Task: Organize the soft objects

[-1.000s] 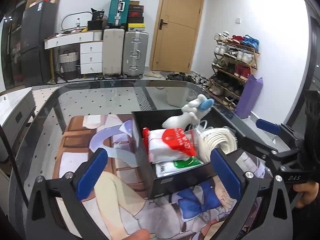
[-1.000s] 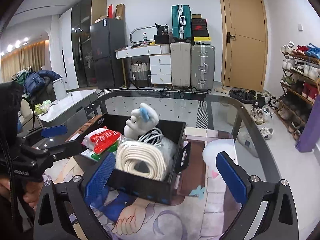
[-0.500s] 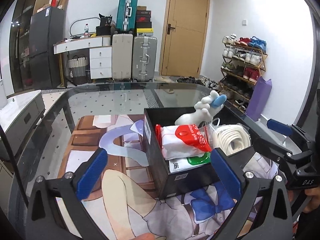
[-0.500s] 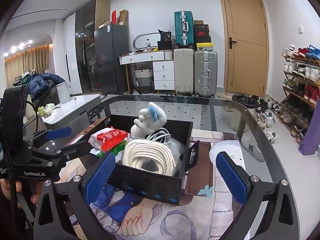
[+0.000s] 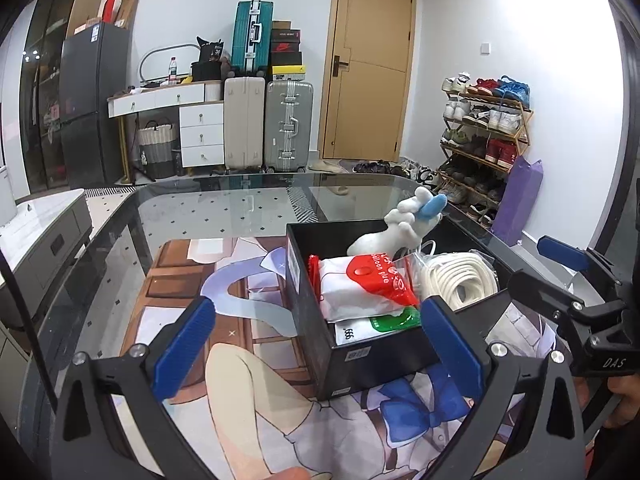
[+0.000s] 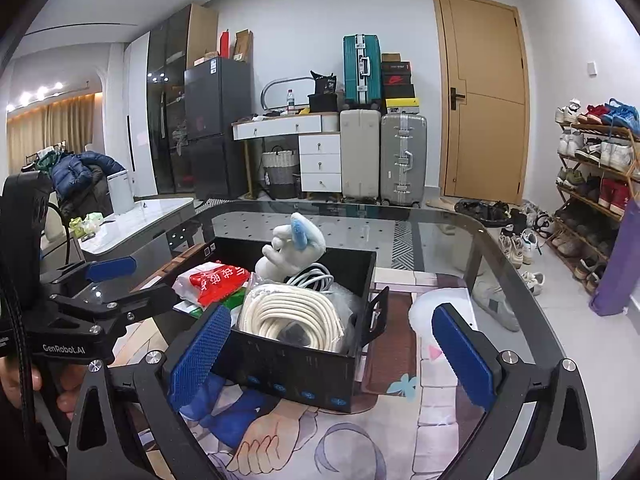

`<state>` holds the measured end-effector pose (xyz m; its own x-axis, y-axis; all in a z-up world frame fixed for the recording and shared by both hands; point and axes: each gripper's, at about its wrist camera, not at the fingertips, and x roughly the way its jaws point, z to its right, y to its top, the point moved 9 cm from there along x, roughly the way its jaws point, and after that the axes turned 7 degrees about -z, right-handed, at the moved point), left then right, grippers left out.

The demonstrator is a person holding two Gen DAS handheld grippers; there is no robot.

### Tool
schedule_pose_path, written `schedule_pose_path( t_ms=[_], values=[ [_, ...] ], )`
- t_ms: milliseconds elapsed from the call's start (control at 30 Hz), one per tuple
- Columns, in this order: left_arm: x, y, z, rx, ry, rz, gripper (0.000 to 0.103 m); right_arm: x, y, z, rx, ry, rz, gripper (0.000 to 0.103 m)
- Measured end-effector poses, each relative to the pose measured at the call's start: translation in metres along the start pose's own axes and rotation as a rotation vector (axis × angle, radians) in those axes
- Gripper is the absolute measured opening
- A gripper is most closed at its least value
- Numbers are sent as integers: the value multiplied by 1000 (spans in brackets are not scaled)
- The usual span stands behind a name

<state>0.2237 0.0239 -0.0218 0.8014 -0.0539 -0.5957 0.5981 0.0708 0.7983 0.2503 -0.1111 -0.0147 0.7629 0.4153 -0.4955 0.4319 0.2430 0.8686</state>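
Note:
A black box [image 5: 308,304] [image 6: 304,364] stands on a printed mat [image 5: 248,360] on the glass table. In it lie a white plush toy with a blue patch [image 5: 404,224] [image 6: 290,250], a white-and-red pack [image 5: 360,284] [image 6: 212,280] over a green-labelled pack [image 5: 380,322], and a coiled white rope in plastic [image 5: 460,280] [image 6: 296,316]. My left gripper [image 5: 316,344] is open and empty, in front of the box. My right gripper [image 6: 332,352] is open and empty, at the box's other side.
The glass table's [image 5: 240,204] far edge curves ahead. Beyond it stand suitcases [image 5: 288,124], a white desk [image 5: 176,100], a door [image 5: 368,60] and a shoe rack [image 5: 484,128]. A grey side table [image 6: 136,224] lies to the left in the right wrist view.
Both grippers have drawn back and risen a little from the box, still open. The box and its contents have not moved.

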Motion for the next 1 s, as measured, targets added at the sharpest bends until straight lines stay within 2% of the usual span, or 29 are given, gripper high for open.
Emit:
schedule_pose_path(
  t_ms=[300, 1000],
  values=[
    [-11, 3, 3, 15, 10, 50, 103, 0, 1, -1, -11, 0, 8, 102],
    [-13, 4, 6, 19, 6, 56, 103, -3, 1, -3, -17, -5, 18, 102]
  ],
)
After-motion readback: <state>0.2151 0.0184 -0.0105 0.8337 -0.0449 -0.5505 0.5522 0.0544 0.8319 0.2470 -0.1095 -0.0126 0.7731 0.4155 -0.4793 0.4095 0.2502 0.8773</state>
